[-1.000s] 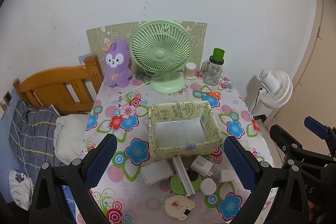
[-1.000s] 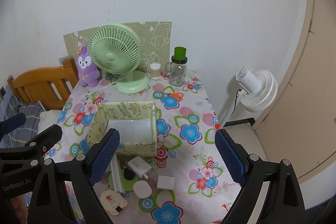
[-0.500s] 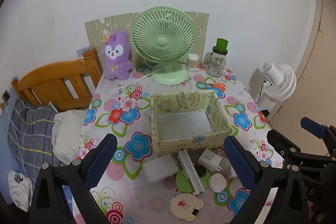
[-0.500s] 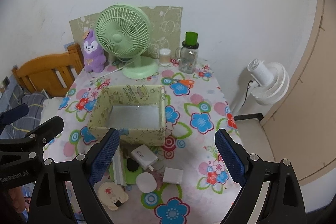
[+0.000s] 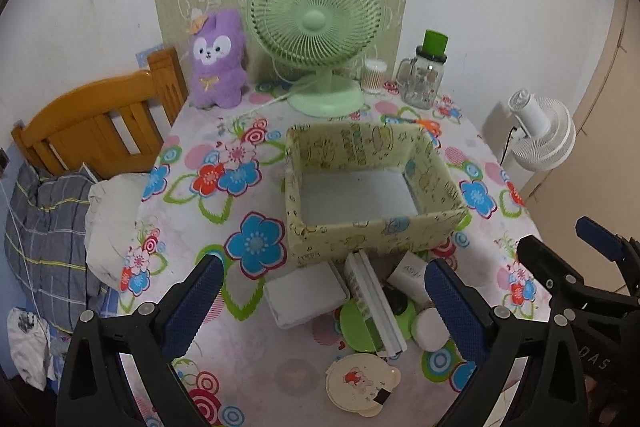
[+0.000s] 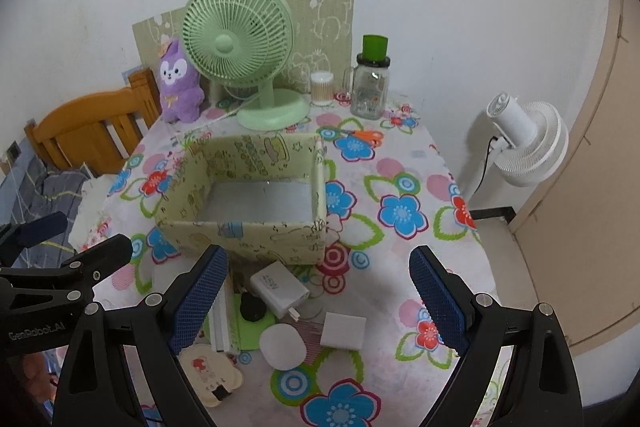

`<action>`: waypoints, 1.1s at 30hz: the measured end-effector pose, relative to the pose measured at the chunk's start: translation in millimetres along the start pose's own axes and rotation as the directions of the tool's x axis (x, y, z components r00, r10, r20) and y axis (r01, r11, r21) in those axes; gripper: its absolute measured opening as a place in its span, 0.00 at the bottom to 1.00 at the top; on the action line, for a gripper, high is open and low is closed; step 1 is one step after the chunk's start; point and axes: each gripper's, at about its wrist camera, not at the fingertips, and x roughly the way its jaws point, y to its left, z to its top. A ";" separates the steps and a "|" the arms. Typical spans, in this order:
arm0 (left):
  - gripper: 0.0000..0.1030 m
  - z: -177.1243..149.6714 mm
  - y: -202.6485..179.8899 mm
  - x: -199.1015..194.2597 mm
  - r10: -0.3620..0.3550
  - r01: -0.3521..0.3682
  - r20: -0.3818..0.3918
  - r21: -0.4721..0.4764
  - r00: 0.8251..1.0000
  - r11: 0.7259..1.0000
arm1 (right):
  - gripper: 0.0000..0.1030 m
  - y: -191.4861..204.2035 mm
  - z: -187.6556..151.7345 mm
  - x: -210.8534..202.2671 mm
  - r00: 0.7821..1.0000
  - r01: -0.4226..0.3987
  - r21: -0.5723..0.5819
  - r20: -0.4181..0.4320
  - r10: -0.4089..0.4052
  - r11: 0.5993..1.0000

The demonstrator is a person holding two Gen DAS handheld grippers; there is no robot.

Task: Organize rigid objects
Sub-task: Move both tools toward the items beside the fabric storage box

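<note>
Both grippers seemingly nearer box [image 5: 372, 187]

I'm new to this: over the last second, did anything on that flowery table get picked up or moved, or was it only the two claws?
Only the claws moved. The left gripper and right gripper came closer to the table, so the box and the small items by the charger look bigger and lower in view. Both stayed open, holding nothing. The box, fan and small items stayed put.
</note>
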 end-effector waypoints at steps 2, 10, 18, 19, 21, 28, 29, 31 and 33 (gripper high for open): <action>0.98 -1.1 2.4 6.8 -0.002 0.002 -0.012 0.000 1.000 1.000 | 0.91 0.7 -3.1 7.0 1.000 0.003 0.000 -0.009 -0.003 1.000; 0.98 -12.2 12.5 38.2 -0.017 0.019 -0.051 0.033 0.999 0.999 | 0.91 8.6 -11.8 33.8 0.999 -0.011 0.013 -0.042 0.012 1.000; 0.97 -24.0 19.6 66.9 -0.007 0.017 -0.094 0.099 0.996 0.995 | 0.91 29.8 -23.3 54.0 0.998 -0.021 -0.016 -0.067 0.020 1.000; 0.97 -25.1 21.1 70.3 -0.011 0.021 -0.100 0.105 0.995 0.994 | 0.91 31.2 -24.7 56.6 0.997 -0.023 -0.016 -0.071 0.021 1.000; 0.97 -26.4 23.5 77.1 -0.013 0.027 -0.109 0.128 0.994 0.991 | 0.91 34.5 -27.8 61.9 0.996 -0.025 -0.012 -0.082 0.023 1.000; 0.97 -31.4 27.4 95.9 -0.018 0.042 -0.117 0.205 0.993 0.978 | 0.86 45.0 -33.7 79.2 0.991 -0.048 0.003 -0.125 0.048 0.999; 0.97 -32.1 28.4 98.5 -0.024 0.050 -0.124 0.210 0.992 0.976 | 0.86 47.1 -33.8 80.3 0.991 -0.049 0.004 -0.127 0.049 0.999; 0.97 -33.9 28.7 104.4 -0.036 0.066 -0.139 0.220 0.990 0.973 | 0.86 51.1 -34.3 82.0 0.990 -0.055 0.009 -0.129 0.056 0.998; 0.97 -36.9 27.5 109.2 -0.048 0.084 -0.154 0.237 0.987 0.968 | 0.86 55.4 -34.8 84.1 0.989 -0.062 0.010 -0.131 0.063 0.998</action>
